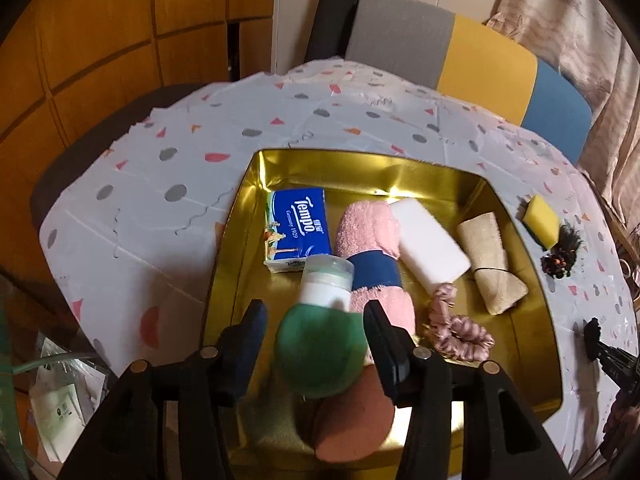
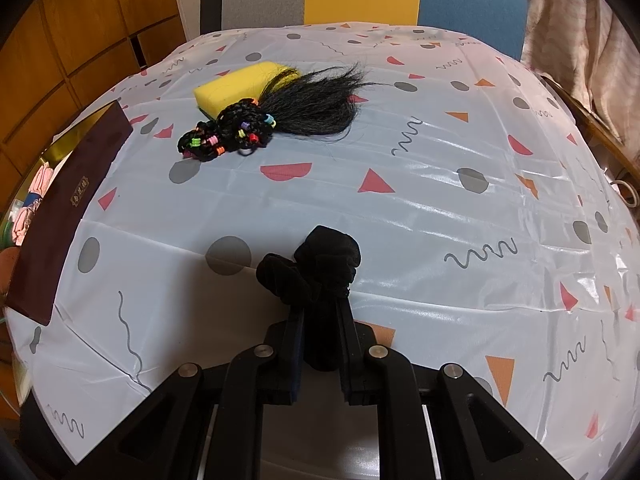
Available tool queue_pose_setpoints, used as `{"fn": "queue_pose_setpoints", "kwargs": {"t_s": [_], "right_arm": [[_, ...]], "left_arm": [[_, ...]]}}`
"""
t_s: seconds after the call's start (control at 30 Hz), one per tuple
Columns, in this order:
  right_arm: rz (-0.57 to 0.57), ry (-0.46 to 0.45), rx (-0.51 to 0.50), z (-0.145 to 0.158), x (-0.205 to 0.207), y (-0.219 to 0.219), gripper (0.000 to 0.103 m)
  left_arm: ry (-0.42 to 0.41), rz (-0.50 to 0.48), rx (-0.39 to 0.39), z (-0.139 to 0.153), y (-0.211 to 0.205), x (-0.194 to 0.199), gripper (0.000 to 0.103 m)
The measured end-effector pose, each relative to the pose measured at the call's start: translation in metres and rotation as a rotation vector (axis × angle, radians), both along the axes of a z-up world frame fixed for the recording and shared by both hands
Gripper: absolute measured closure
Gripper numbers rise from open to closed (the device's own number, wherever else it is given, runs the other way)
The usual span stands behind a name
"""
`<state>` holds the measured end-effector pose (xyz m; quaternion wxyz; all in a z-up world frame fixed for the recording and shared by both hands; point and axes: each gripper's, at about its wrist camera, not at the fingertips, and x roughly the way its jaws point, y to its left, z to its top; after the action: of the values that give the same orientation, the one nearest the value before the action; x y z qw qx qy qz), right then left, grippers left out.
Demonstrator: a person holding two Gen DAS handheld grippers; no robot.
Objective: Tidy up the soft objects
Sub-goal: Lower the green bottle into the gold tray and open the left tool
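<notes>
Gold tin (image 1: pixel 532 280): centre frame — holds soft items.
Left gripper (image 1: pixel 316 320): fingers apart, green bottle (image 1: pixel 320 356) between.
Right gripper (image 2: pixel 320 316): clamped on black scrunchie (image 2: pixel 316 264) — lower centre.

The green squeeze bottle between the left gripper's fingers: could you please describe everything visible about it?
The green squeeze bottle has a soft-looking, translucent green body, a white collar and a pale green flip cap. It is tilted, cap pointing away from the camera, over the gold tin. It sits between the left gripper's open jaws; the right finger seems to touch it, the left stands clear. Its base is blurred.
</notes>
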<state>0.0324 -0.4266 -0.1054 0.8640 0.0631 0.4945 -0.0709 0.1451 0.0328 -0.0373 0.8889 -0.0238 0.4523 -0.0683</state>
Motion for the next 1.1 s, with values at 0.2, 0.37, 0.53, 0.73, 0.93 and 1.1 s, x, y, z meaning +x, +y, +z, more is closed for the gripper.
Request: {"fn": "queue_pose_setpoints", "kwargs": {"t_s": [0.2,0.37,0.53,0.73,0.93,1.1], "right_arm": [[0.001,0.0,-0.005,0.0,0.0,0.0,0.089],[-0.001,-0.003,-0.006,0.0,0.0,0.001,0.089],[0.0,-0.002,-0.013,0.0,-0.001,0.003,0.089],[-0.011,0.008,-0.018,0.001,0.001,0.004,0.089],[-0.032,0.018,-0.033,0.001,0.001,0.007,0.089],[-0.04,0.025,-0.019,0.007,0.001,0.01,0.089]], "left_arm": [[-0.03,-0.006,-0.026,0.015,-0.006,-0.03,0.051],[-0.043,-0.021,-0.054,0.022,-0.015,-0.048,0.051],[-0.053,-0.054,-0.057,0.028,-0.025,-0.059,0.05],[-0.061,-0.068,-0.064,0.032,-0.028,-0.066,0.05],[-0.06,-0.081,-0.068,0.032,-0.027,-0.072,0.05],[-0.068,-0.086,-0.075,0.034,-0.025,-0.076,0.05]]}}
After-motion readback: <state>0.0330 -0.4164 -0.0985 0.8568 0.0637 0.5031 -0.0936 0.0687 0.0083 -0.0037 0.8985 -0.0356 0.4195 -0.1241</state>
